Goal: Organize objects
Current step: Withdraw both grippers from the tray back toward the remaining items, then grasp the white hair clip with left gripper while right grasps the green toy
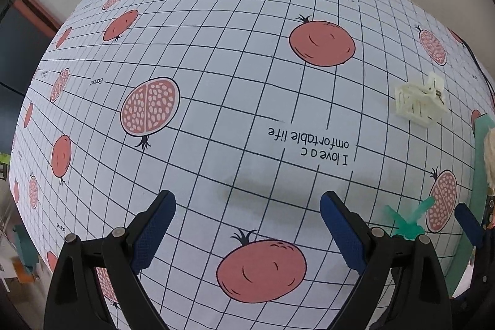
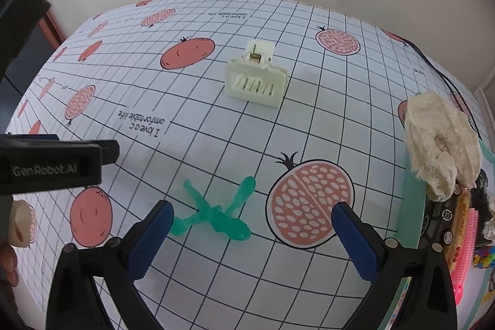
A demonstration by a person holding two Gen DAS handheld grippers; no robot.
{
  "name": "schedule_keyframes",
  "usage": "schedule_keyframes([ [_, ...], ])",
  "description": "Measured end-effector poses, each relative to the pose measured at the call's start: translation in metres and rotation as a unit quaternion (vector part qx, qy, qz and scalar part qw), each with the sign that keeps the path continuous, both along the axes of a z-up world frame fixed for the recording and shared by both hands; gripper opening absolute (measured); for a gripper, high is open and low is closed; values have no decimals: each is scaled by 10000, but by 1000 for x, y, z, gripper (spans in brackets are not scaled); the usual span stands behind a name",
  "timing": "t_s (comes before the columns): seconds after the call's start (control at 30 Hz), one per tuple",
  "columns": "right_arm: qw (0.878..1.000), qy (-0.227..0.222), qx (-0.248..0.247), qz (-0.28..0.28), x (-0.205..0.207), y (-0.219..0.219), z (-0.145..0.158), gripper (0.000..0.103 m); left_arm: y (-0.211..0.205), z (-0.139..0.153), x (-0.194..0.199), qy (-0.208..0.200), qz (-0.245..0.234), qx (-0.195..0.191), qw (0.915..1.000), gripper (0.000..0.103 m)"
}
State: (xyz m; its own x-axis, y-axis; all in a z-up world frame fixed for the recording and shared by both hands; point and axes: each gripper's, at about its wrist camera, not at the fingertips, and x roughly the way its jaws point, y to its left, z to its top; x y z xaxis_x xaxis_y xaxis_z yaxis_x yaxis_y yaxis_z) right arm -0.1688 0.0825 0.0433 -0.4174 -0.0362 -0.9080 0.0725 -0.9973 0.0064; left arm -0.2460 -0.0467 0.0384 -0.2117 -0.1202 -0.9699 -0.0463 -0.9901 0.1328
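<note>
Green translucent plastic is what I fix on: a small hair clip (image 2: 216, 214) lying flat on the pomegranate-print tablecloth (image 2: 216, 129), low in the right wrist frame and a little left of centre. My right gripper (image 2: 252, 237) has its blue-padded fingers (image 2: 151, 240) wide apart with nothing between them. The clip sits just ahead of the left-hand pad and almost touches its tip, so it is off the centre line towards the frame's left. Its arms splay in an X, with one limb running towards the upper right and another towards the lower right, so I cannot name a single clean long axis.

In the left wrist view the same green clip (image 1: 408, 220) shows at the lower right edge, outside the spread of my left gripper (image 1: 247, 232), whose fingers also stand open and empty over bare cloth. The right gripper is plainly the nearer one.

A cream claw clip (image 2: 256, 79) stands well apart, up the table in the upper centre of the right view. A green tray (image 2: 413, 197) holding a fluffy cream scrunchie (image 2: 439, 141) and other small items lies along the right edge.

I judge the next move wants a small shift towards the frame's left, so that the clip's crossing point falls midway between the pads before they close.
</note>
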Motion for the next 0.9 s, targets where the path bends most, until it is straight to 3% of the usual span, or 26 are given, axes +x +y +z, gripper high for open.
schedule_keyframes([
  [0.9, 9998, -112, 155, 73, 9, 1, -20, 102, -2, 1, -2, 72, -50, 57, 9999, 95],
])
